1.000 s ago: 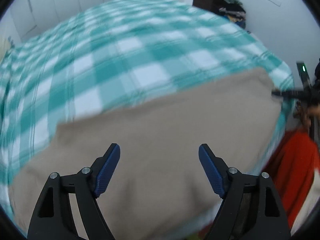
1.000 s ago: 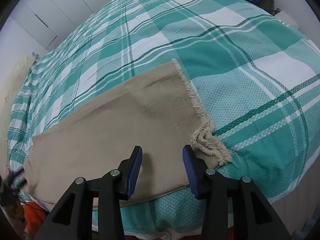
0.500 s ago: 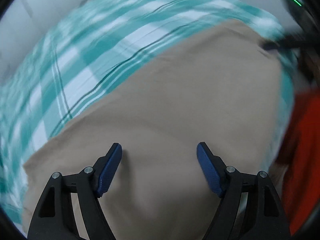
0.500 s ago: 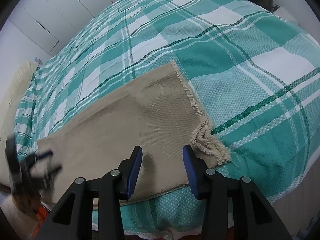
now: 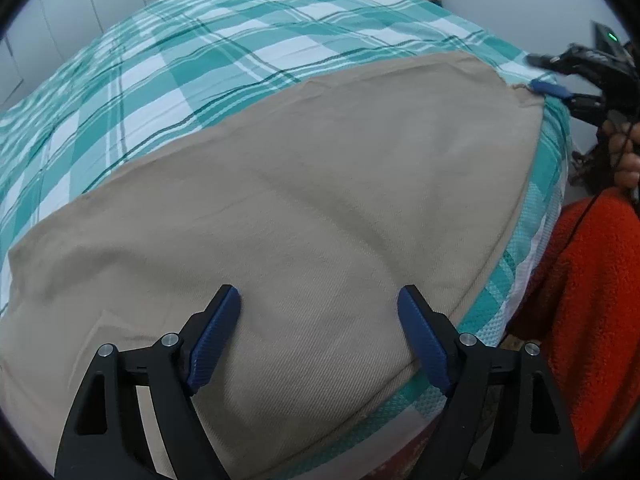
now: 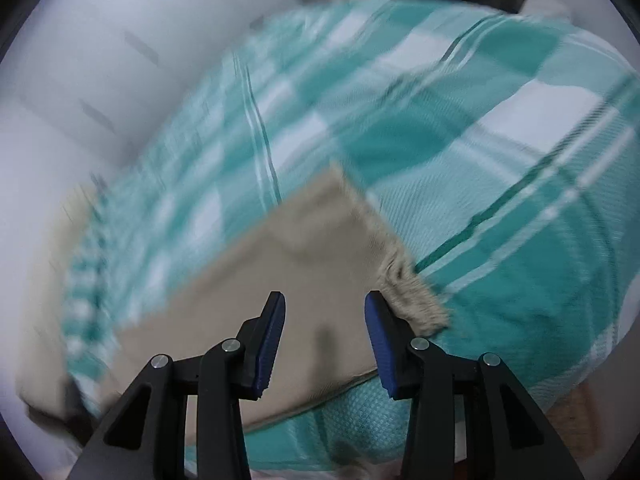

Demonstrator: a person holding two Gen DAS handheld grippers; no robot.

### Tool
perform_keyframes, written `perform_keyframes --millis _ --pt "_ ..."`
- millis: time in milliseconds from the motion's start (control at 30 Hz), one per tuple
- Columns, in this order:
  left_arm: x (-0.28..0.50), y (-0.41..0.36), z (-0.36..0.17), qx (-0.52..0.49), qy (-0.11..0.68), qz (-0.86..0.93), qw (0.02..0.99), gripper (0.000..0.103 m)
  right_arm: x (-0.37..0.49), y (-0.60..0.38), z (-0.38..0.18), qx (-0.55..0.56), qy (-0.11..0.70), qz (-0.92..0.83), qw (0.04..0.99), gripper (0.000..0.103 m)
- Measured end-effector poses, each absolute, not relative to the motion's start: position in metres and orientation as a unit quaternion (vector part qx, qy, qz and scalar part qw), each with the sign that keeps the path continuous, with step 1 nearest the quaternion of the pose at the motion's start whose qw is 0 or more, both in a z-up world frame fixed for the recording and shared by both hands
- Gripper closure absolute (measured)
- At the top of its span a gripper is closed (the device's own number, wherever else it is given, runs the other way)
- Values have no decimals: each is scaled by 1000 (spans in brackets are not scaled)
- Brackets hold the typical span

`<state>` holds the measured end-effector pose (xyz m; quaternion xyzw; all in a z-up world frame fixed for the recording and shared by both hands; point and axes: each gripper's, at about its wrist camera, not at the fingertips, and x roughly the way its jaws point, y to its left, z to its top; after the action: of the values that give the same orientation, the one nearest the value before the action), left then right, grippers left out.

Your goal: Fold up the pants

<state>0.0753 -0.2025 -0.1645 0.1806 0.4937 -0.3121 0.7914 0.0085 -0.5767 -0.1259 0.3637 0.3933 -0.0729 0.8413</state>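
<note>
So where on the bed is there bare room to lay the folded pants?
The checked bedspread beyond the far edge of the pants is bare up to the wardrobe doors. The near edge is crowded: pants fill it, with both open grippers, left and right, over them.

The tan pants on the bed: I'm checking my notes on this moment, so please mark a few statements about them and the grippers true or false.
1. The pants lie spread on a checked bedspread. True.
2. The left gripper is clamped on the fabric. False: its jaws stand wide open above the pants.
3. The frayed hem lies near the right gripper. True.
4. The bedspread is red and white. False: it is teal and white.
</note>
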Motion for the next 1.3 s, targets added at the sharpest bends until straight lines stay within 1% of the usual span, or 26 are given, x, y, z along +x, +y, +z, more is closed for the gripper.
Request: perform_keyframes --millis 67,167,200,333,467,567,667,767,800,833,867,900,1000,1067,1167,1233,1300 --pt "76 -203 -165 178 493 -311 793 20 -23 -597 -118 421 308 -81 849 61" --pt "75 -202 -166 173 489 -310 797 19 -61 -619 -125 497 236 -98 830 60" --pt "75 -201 -166 171 488 -309 798 19 -67 -623 -129 517 234 -95 818 59" --pt "75 -199 -167 165 486 -307 801 19 -68 -608 -135 546 263 -44 794 59" --pt "75 -199 -167 166 486 -307 802 18 -46 -587 -142 543 337 -44 767 59" --pt "75 -199 -166 165 486 -304 802 18 -26 -577 -150 513 397 -72 758 59" --pt "74 -199 -167 165 484 -299 805 18 -10 -578 -158 513 422 -93 742 60" --pt "71 -200 -167 171 478 -293 810 18 3 -575 -158 505 410 -88 754 59" --pt "69 -201 -167 175 475 -290 812 18 8 -573 -159 499 405 -84 762 60" --pt "68 -201 -167 178 472 -288 814 18 11 -569 -159 491 404 -83 767 76" --pt "66 -201 -167 180 468 -284 817 17 12 -569 -159 484 404 -83 772 86" --pt "67 -200 -166 179 468 -282 818 16 14 -567 -156 473 406 -85 777 95" --pt "74 -189 -155 151 494 -290 806 16 14 -557 -139 424 394 -101 809 96" --pt "80 -166 -140 108 509 -291 803 16 6 -546 -122 386 370 -110 838 96" --pt "95 -106 -119 36 512 -263 817 16 -4 -533 -98 347 345 -111 865 96" --pt "103 -66 -112 6 507 -233 830 16 -9 -525 -81 341 333 -101 873 96" --pt "107 -17 -107 -29 498 -197 844 16 -8 -507 -51 329 311 -79 888 96"
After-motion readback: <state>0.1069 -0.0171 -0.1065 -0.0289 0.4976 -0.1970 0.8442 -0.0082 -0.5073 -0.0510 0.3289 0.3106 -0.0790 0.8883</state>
